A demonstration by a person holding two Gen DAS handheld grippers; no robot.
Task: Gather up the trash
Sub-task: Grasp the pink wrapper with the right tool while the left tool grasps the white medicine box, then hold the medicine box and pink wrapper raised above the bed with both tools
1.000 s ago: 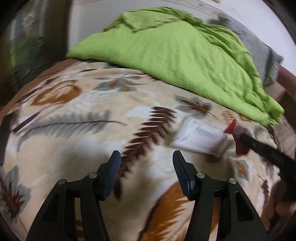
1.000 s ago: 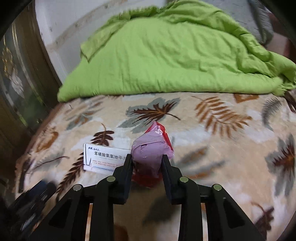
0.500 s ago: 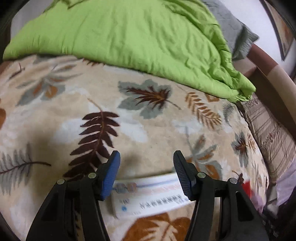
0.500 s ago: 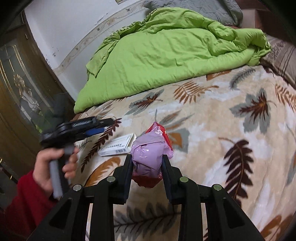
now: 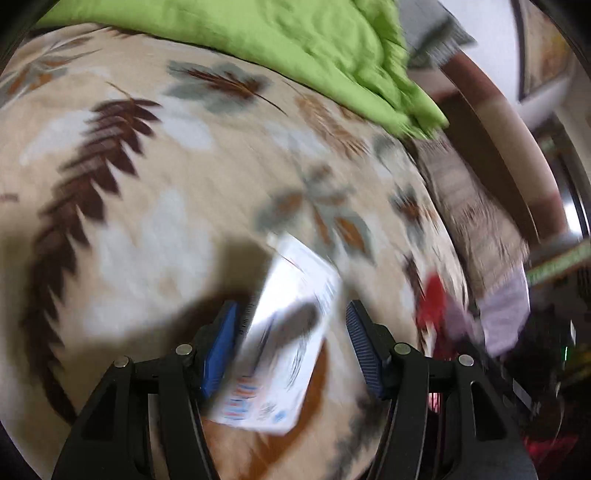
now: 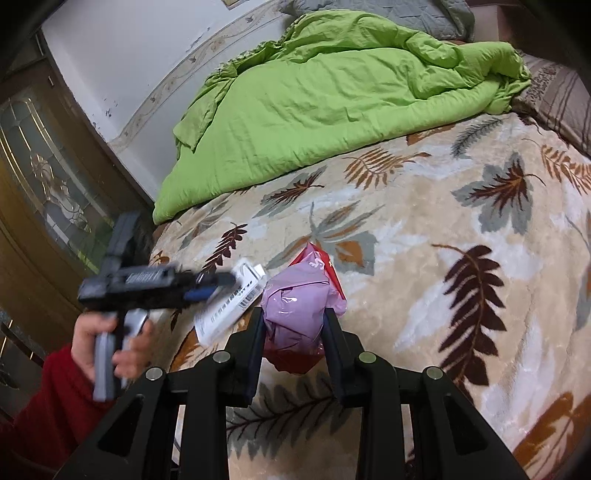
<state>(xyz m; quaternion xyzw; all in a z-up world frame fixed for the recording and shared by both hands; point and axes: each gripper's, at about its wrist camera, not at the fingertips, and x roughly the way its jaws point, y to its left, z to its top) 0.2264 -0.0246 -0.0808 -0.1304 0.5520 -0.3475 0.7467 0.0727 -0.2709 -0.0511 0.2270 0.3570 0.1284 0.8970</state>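
The right hand-held gripper (image 6: 293, 332) was pinching a crumpled bag (image 6: 299, 306) between its two black fingers; the bag was shiny, thin plastic, pale purple on top and red underneath, all bunched up into a lump; whether anything was inside it could not be seen. The bag was held just above the bed, over a soft, fuzzy blanket (image 6: 424, 229) that was cream with brown, orange and grey leaves on it. A flat white box (image 6: 229, 304) with a barcode and small print lay on the blanket just to the left of the bag; it looked like thin card, long and square-cornered. The left hand-held gripper (image 5: 291, 343) had its fingers spread wide, with blue ridged pads (image 5: 218, 347) on the inside, and the white box (image 5: 284, 343) sat tilted between them; the picture was too blurry to tell if the pads touched it. From the right wrist view a hand (image 6: 110, 343) in a red sleeve held the left tool by its grey handle. A puffy, wrinkled green quilt (image 6: 332, 110) lay heaped at the far end of the bed; a grey pillow (image 6: 388, 11) sat behind it.
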